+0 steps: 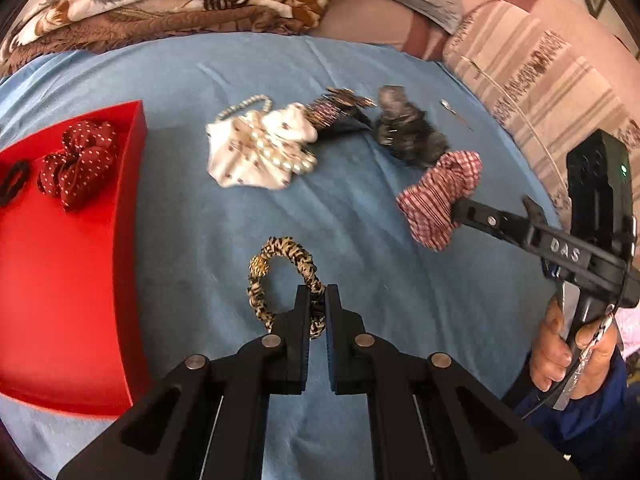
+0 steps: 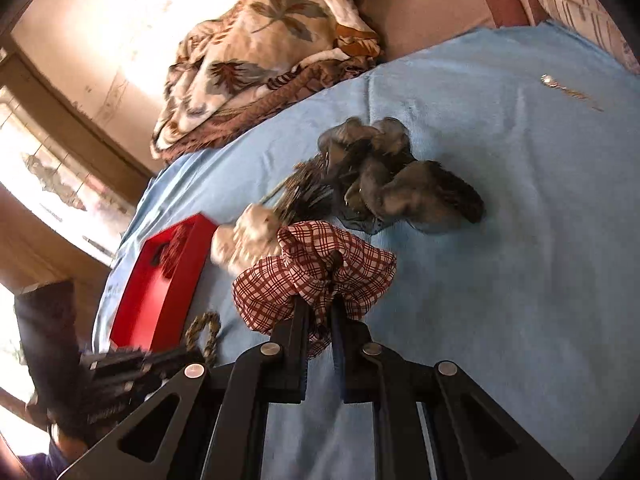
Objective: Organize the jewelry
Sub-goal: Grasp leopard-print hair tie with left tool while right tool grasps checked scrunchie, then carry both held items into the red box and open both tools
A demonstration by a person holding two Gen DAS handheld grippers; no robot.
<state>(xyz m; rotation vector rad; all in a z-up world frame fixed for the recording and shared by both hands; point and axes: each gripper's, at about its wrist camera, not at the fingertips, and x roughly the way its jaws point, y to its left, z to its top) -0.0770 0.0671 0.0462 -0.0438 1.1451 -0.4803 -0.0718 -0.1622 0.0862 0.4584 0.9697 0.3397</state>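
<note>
Down at the bottom centre of the left wrist view, the left gripper (image 1: pixel 317 294) has its black jaws pinched nearly together on a leopard-print scrunchie (image 1: pixel 286 284), a ruffled ring of tan and black fabric with a glittery gold bead on its upper left edge, lying on the soft blue cloth (image 1: pixel 360 360). At the right of that frame, the right gripper (image 1: pixel 456 208) nips the edge of a red-and-white checked scrunchie (image 1: pixel 438 196), a puffy, crumpled piece of woven cotton; in its own view the narrow jaws are clamped on the gathered fabric at centre frame, and a hand (image 1: pixel 560 352) grips its handle at the lower right. To the left sits a shallow red tray (image 1: pixel 60 300), smooth and matte with straight walls, holding a dark red dotted bow (image 1: pixel 80 160) and a small black hair tie (image 1: pixel 14 182). In the upper middle lie a cream fabric piece (image 1: pixel 240 156) strung with glossy pearl beads (image 1: pixel 280 152), a spiky beaded comb (image 1: pixel 340 108), and a fuzzy grey scrunchie (image 1: pixel 408 136). A thin silver pin (image 1: pixel 452 110) rests apart at upper right.
</note>
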